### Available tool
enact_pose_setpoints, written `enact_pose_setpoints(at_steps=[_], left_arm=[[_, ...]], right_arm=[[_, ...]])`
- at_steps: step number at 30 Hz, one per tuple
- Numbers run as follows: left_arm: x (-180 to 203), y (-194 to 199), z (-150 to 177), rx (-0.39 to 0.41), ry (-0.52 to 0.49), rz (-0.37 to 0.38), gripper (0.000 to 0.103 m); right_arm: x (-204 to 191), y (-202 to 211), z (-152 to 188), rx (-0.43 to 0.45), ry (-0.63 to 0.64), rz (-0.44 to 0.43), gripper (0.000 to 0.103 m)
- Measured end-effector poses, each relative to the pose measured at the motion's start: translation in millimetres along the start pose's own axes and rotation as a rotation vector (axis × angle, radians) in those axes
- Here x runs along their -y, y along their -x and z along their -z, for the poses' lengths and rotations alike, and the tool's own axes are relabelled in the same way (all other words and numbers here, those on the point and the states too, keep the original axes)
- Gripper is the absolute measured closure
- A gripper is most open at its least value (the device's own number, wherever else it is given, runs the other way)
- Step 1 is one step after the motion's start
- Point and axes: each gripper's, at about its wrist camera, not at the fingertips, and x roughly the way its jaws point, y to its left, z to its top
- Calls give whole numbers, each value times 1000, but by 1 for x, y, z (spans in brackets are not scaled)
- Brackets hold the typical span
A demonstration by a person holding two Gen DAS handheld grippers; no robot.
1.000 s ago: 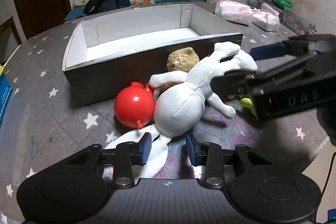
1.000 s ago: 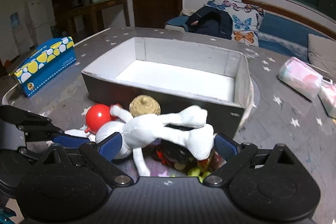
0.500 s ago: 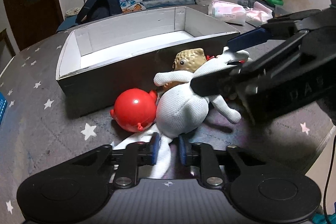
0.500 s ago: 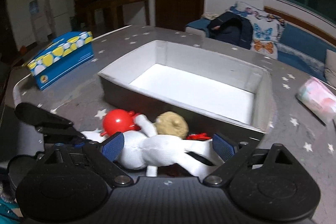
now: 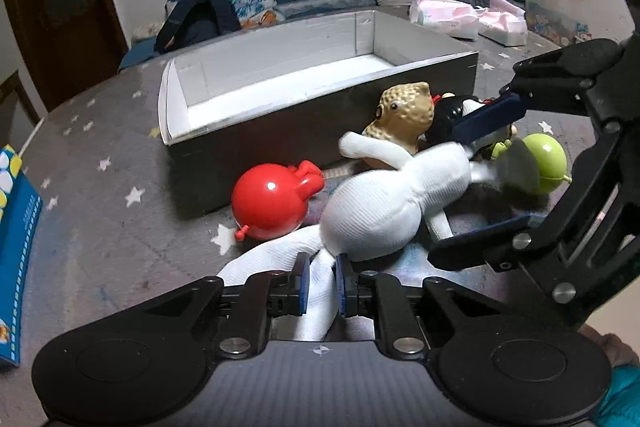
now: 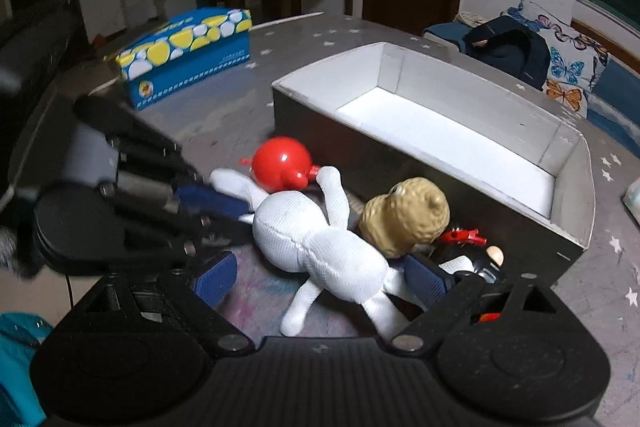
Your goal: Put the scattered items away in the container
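Observation:
A white stuffed doll [image 5: 376,211] [image 6: 316,239] lies on the star-patterned tablecloth in front of the empty white-lined box [image 5: 280,83] [image 6: 448,131]. My left gripper [image 5: 319,285] is shut on one of the doll's long white limbs. My right gripper [image 6: 320,275] is open, its jaws wide on either side of the doll's other end; it also shows in the left wrist view [image 5: 492,179]. Beside the doll lie a red ball toy [image 5: 272,203] [image 6: 282,165], a tan bumpy animal toy [image 5: 404,115] [image 6: 404,215], a black-and-white toy [image 5: 452,111] and a green ball toy [image 5: 544,163].
A blue tissue box with yellow and white spots [image 6: 184,55] stands at the table's left. Pink-wrapped packs [image 5: 444,17] lie beyond the box. A dark backpack [image 6: 508,51] rests on the sofa behind. The table edge runs close on the right in the left wrist view.
My left gripper has closed on the doll's limb. My right gripper has swung back and lower, still open around the doll's far end. The doll has shifted slightly, uncovering the green ball.

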Motion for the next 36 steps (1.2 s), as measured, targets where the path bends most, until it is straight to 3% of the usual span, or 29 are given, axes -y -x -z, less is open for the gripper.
enact_pose_setpoints(at_steps=[6,12,14,19,23,29,36], left_arm=[[7,-7,0,-6,-75,22,84],[4,-12,0,-2,-38,36,85],[4,-12,0,4,-33,34,91],[-2,-7,1,13,18,54,94],[-2,3,-1,32,34,47,95],[-6,27,-23,117,66,70,95],[-11,21,-83,232,66,66,95]], right_arm=[[0,-11,-1,-12,15,43,29],[-2,-15,2,-13,19,45,41],[-2,-14,3,-13,16,45,47],[-3,-9,8,-12,17,38,50],[-5,-3,13,-6,15,53,68],[-2,28,8,77,24,88,70],[35,48,-26,169,26,200,70]])
